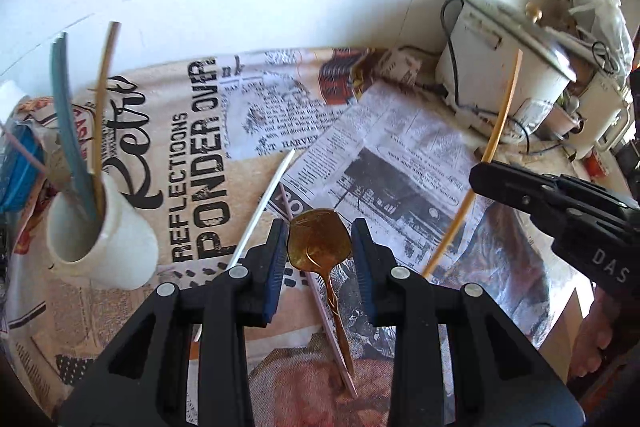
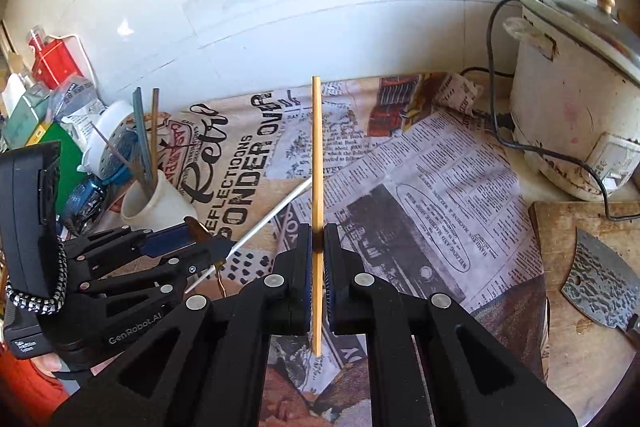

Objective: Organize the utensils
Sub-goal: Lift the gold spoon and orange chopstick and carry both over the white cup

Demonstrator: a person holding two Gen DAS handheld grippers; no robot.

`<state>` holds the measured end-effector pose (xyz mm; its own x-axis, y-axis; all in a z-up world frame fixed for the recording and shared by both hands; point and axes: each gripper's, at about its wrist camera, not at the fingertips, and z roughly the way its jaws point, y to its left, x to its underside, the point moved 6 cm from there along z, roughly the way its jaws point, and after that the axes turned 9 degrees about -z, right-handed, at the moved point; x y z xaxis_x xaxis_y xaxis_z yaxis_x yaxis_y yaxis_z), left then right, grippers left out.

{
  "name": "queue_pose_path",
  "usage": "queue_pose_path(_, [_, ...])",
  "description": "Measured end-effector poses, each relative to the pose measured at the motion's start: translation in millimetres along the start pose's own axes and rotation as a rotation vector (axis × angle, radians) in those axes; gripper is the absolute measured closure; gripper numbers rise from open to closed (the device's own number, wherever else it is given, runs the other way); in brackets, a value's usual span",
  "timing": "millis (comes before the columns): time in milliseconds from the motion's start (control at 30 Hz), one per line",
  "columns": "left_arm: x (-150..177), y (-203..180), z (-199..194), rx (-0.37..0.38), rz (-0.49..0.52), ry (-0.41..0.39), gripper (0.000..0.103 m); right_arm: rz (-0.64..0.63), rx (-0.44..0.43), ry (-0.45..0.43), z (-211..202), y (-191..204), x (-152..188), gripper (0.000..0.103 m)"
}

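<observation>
Cup (image 1: 100,247): white, far left on the printed cloth (image 1: 208,155), upright. It already holds a blue utensil (image 1: 66,115) and a brown stick (image 1: 105,99), both leaning out of the rim. I count those as sorted.
Left gripper (image 1: 319,247): my jaws are part-way apart with the gold spoon (image 1: 320,241) between them, bowl forward, handle trailing back under the tool. The bowl fills the gap between the pads; it looks clamped across its edges, and I judge it lifted clear of the cloth.
Right gripper (image 2: 318,247): jaws together on a yellow chopstick (image 2: 317,155), gripped low on its length, the long end pointing away from me, the short end sticking out below the pads.
Left on cloth: a white chopstick (image 1: 262,211) lies slantwise near the middle, and a pinkish stick (image 1: 320,303) lies just beside the spoon, running toward me. Neither is touched.
Off to the right: rice cooker (image 2: 568,99) and cleaver (image 2: 600,283) on a board (image 2: 580,367); not part of this job as far as I can tell.
Progress: roughly half. Two pieces in the cup, two in my grippers, two still lying loose.
Remaining: carry spoon and yellow chopstick left to the cup, drop them in, then come back for the white and pinkish sticks.
Risk: cup mouth is already crowded by the leaning pair; long pieces could tip it.
</observation>
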<state>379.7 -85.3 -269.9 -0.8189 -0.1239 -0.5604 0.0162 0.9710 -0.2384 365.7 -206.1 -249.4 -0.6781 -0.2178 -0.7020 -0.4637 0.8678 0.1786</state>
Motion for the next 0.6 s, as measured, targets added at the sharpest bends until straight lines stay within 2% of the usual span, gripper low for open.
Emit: queue_pose_path(600, [-38.1,21.6,-78.2,-0.011,-0.045,-0.194,0.072,-0.097,-0.021,-0.108,-29.3,46.3,-45.1,0.098])
